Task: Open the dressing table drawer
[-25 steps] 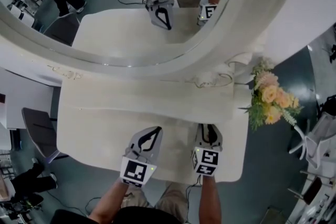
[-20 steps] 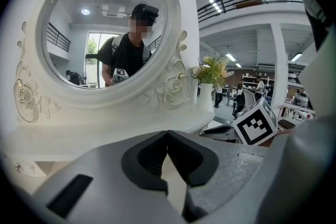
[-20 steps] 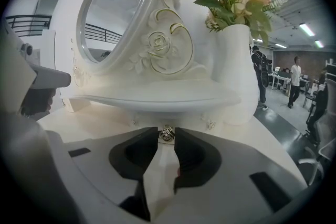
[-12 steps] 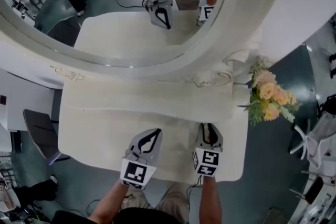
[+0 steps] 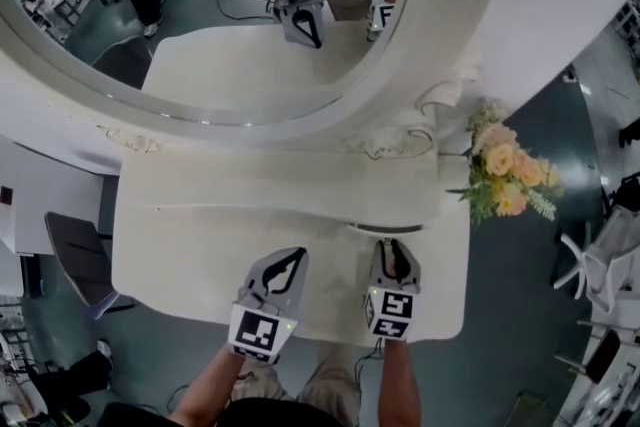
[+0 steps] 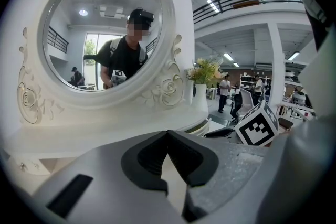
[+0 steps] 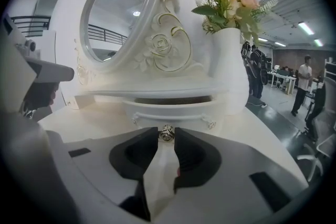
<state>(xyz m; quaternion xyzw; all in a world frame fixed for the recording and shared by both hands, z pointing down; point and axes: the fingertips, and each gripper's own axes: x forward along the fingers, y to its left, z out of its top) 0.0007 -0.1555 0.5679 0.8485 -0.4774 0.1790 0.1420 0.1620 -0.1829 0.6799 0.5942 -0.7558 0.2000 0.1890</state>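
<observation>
A white drawer (image 7: 169, 108) with a small metal knob (image 7: 167, 134) sits under the mirror stand of the dressing table (image 5: 190, 235). It stands slightly out, with a dark gap above its front. My right gripper (image 7: 167, 134) is shut on the knob, which is pinched between the two fingertips. In the head view the right gripper (image 5: 392, 245) reaches to the drawer front (image 5: 385, 229) at the right of the table top. My left gripper (image 5: 294, 256) hovers over the table beside it, shut with nothing in it; its tips (image 6: 167, 135) meet.
A big round mirror (image 5: 200, 5) in an ornate white frame rises behind the drawer. A white vase of flowers (image 5: 505, 180) stands at the table's right end, close to the drawer (image 7: 228, 65). Chairs and people stand on the floor around the table.
The right gripper has drawn back a little toward me with the knob, and the drawer has slid out slightly. The left gripper has stayed in place.
</observation>
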